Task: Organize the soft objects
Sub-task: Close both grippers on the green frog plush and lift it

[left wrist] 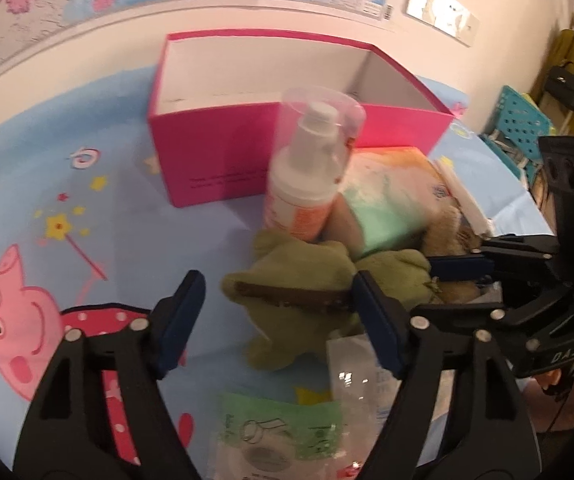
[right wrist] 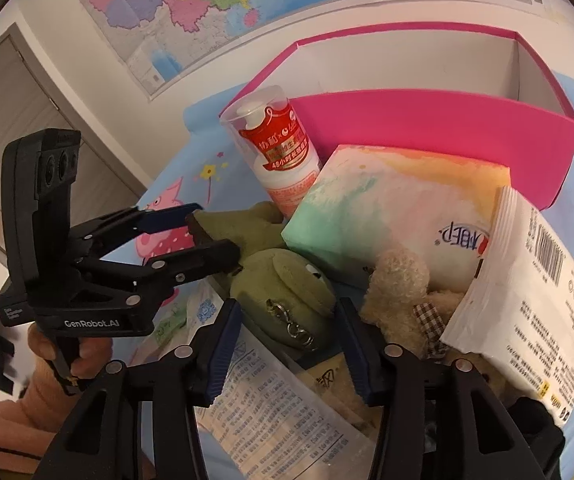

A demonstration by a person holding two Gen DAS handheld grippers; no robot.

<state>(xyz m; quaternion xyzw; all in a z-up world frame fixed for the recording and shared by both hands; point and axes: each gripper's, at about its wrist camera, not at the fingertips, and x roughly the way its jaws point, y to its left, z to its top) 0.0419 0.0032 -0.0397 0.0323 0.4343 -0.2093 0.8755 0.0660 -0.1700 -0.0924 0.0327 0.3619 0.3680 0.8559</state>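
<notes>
Working over a blue cartoon cloth [left wrist: 27, 200], pushed up to a white wall hung with a map [right wrist: 187, 0]. Grey door [right wrist: 15, 100] off behind the left claw [left wrist: 277, 284]; turquoise crate [left wrist: 523, 120] and black handbag [left wrist: 565, 80] far beyond the right claw [right wrist: 287, 312].

Left claw: spread apart, straddling the brown-trimmed end of the green plush toy [left wrist: 307, 276], one pad beside it, the other well clear. Gripped from below by a hand [right wrist: 83, 360].

Right claw: half closed around the toy's head, seemingly pressing it on both sides.

Just ahead of both claws: a spray bottle [left wrist: 307, 172] and a pastel tissue pack [right wrist: 387, 200]. Behind those, an open pink box [left wrist: 215, 148]. Right of the right claw: a beige teddy [right wrist: 395, 280] under a white packet [right wrist: 527, 300].
</notes>
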